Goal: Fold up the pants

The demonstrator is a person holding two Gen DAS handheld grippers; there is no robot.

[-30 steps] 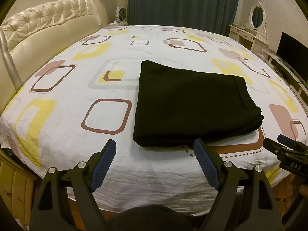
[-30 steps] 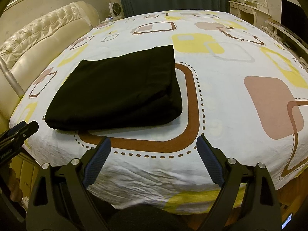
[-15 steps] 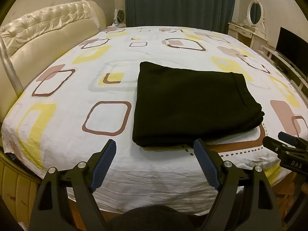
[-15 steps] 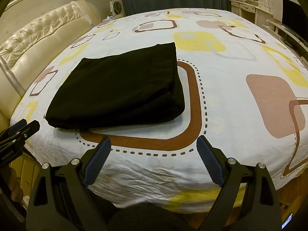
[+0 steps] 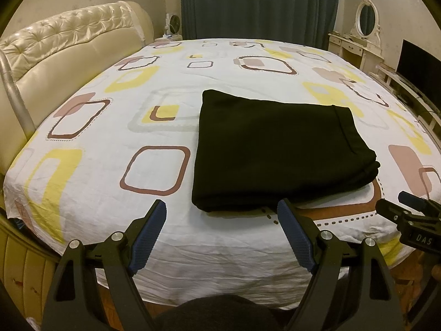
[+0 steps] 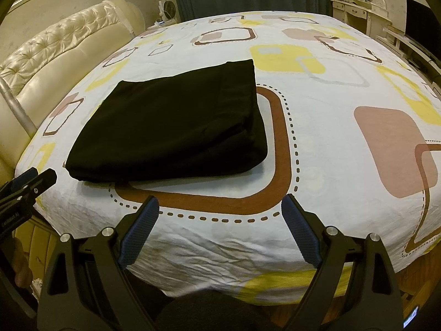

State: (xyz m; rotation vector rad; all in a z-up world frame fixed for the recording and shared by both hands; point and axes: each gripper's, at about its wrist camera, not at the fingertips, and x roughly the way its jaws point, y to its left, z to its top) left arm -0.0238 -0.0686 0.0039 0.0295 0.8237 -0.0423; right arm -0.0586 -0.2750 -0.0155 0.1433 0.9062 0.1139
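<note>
Black pants (image 5: 278,151) lie folded into a flat rectangular stack on the patterned bed sheet (image 5: 154,171), near the front edge. In the right wrist view the same pants (image 6: 176,124) sit left of centre. My left gripper (image 5: 222,207) hovers open over the front edge of the bed, just short of the stack's near edge, nothing between its fingers. My right gripper (image 6: 220,201) is open too, held back from the stack over a brown loop of the sheet print. Each gripper shows at the edge of the other's view: the right gripper (image 5: 413,220) and the left gripper (image 6: 24,190).
A cream tufted headboard (image 5: 69,47) runs along the left. Dark curtains (image 5: 256,2) hang behind the bed. A white dressing table with an oval mirror (image 5: 365,24) and a dark screen (image 5: 419,66) stand at the right. Wooden floor shows below the bed's front edge.
</note>
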